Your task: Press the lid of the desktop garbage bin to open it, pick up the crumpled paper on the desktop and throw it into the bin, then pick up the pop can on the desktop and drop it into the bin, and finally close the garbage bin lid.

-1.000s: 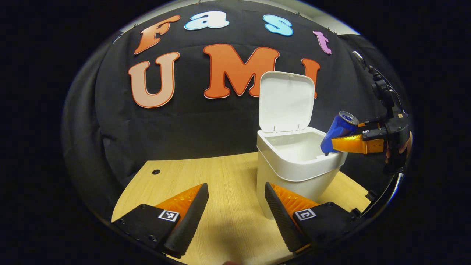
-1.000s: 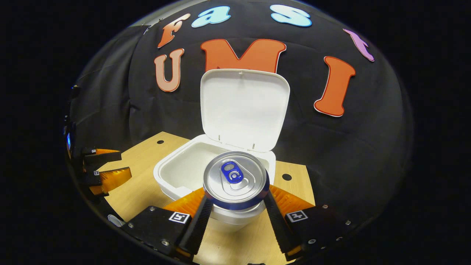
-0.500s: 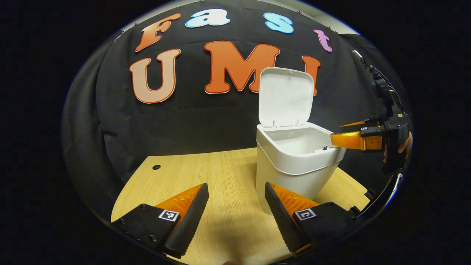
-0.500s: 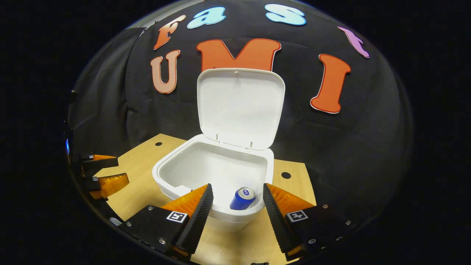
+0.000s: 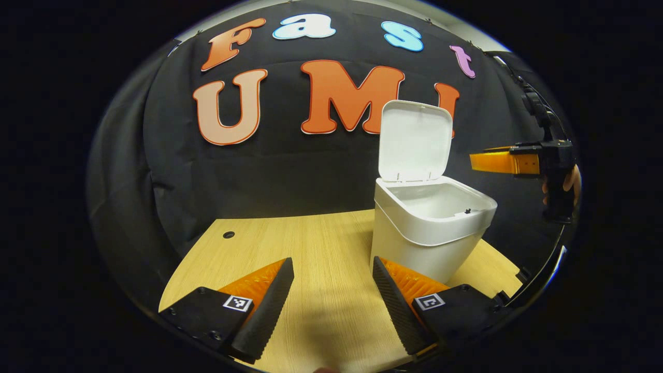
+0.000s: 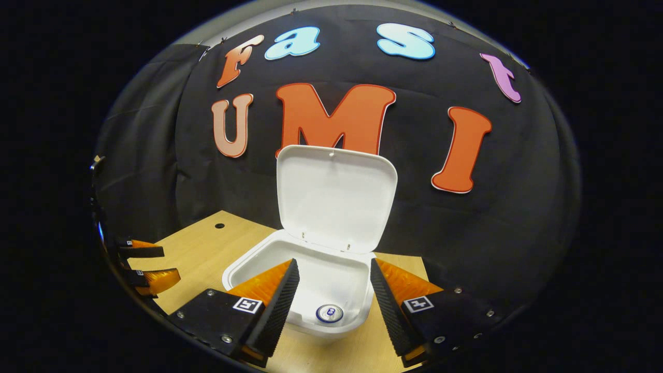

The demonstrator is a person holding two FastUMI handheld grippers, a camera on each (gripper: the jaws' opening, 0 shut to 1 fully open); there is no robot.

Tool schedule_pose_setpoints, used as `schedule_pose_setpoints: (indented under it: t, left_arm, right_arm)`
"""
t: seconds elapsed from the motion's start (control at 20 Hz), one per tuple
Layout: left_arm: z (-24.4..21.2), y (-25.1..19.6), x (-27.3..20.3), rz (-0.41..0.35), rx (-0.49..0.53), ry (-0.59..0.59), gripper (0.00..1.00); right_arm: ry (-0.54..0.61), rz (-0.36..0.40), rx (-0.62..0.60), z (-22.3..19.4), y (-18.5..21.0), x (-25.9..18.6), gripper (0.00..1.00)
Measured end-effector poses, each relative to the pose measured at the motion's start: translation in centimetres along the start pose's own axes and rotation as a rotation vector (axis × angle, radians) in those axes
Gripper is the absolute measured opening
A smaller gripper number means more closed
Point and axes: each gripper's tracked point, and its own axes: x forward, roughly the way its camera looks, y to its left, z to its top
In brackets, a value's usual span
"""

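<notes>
Resting in 1 open bin (image 6: 357, 290): 1 pop can (image 6: 330, 313), w/ 2 grippers apart

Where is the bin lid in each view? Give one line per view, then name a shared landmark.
Left gripper view: the lid stands upright right of centre, above the bin.
Right gripper view: the lid stands upright at centre, beyond the pop can that lies inside the bin.
Shared landmark: the small round hole in the desktop, left of the bin.
</notes>
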Motion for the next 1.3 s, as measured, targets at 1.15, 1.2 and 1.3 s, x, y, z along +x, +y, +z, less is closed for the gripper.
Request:
schedule_pose_setpoints:
  t: [1.15,1.2,1.3]
  left_arm:
    - [0.6,8.9,-0.1,0.137,-0.027,-0.016,0.98]
    - [0.5,9.1,0.1,0.14,-0.029,-0.017,0.98]
    - [0.4,9.6,0.6,0.147,-0.034,-0.014,0.98]
  right_arm:
    - [-0.274,-0.062,-0.091,19.3,-1.3,6.6,0.86]
    - [-0.276,-0.059,-0.085,19.5,-1.2,7.6,0.86]
    - [-0.248,-0.072,-0.064,18.9,-1.4,9.5,0.86]
